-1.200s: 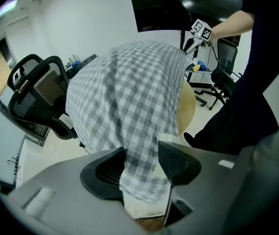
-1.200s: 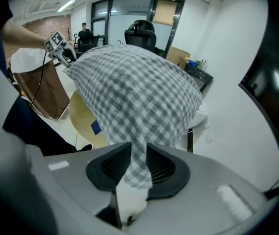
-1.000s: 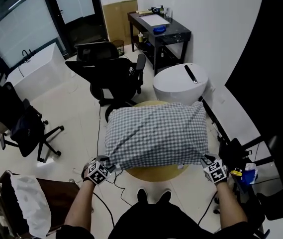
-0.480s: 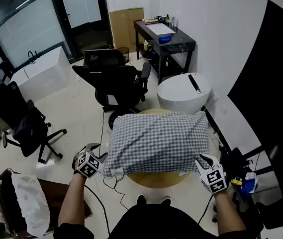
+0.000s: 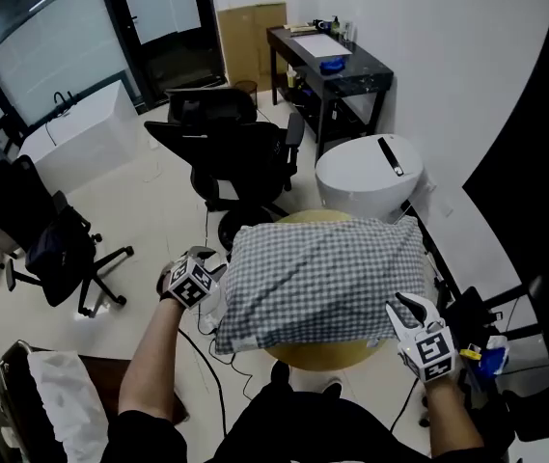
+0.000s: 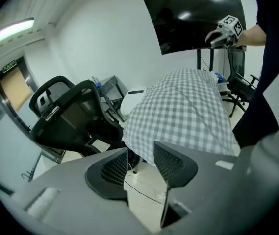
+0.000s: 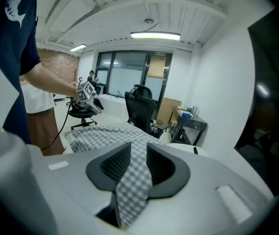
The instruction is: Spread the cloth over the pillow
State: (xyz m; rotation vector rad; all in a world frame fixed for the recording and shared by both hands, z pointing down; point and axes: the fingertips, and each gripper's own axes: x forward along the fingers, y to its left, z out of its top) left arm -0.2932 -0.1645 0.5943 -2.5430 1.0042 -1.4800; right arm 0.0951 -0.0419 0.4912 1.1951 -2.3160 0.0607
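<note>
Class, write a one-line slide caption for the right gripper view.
Right claw pinches the checked cloth spread out ahead of it.

Cloth point(image 5: 322, 278) atop round table point(image 5: 327, 357), office chair point(image 5: 235, 152) behind.

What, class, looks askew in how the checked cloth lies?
The grey-and-white checked cloth sits unevenly: the right tongs pinch its near right corner, while its near left corner droops free, held by nothing.

The cloth point(image 5: 322, 278) is grey-and-white check (small squares), the round table point(image 5: 332, 358) tan, the office chair point(image 5: 240, 152) black.
</note>
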